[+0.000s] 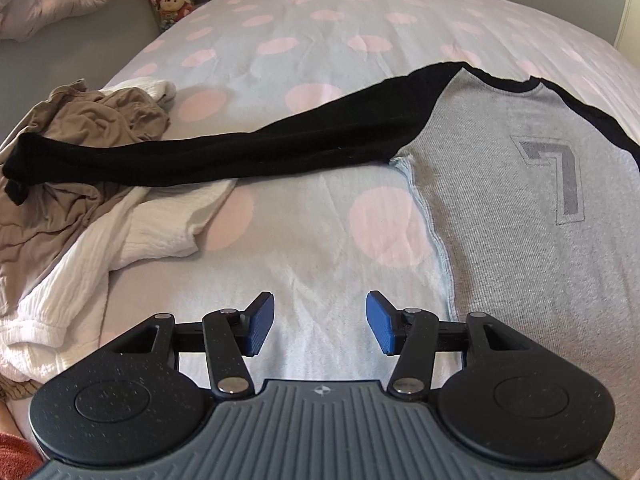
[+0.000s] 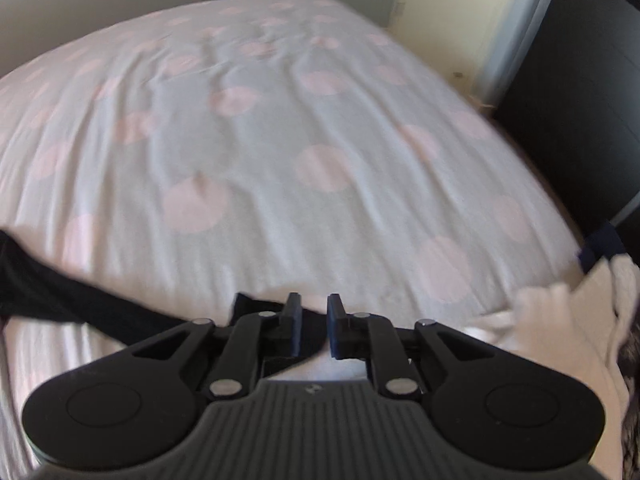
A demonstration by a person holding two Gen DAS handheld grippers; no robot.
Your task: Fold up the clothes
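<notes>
1 dotted bedspread [image 1: 304, 216] under a grey shirt [image 1: 520, 208]

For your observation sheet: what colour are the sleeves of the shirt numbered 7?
Black sleeves on a grey shirt; clearest in the left wrist view.

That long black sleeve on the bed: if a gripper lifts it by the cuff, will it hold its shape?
Probably not. The black sleeve drapes limply over the crumpled tan garment, so it should sag. Still joined to the grey shirt, it would likely drag that along.
</notes>
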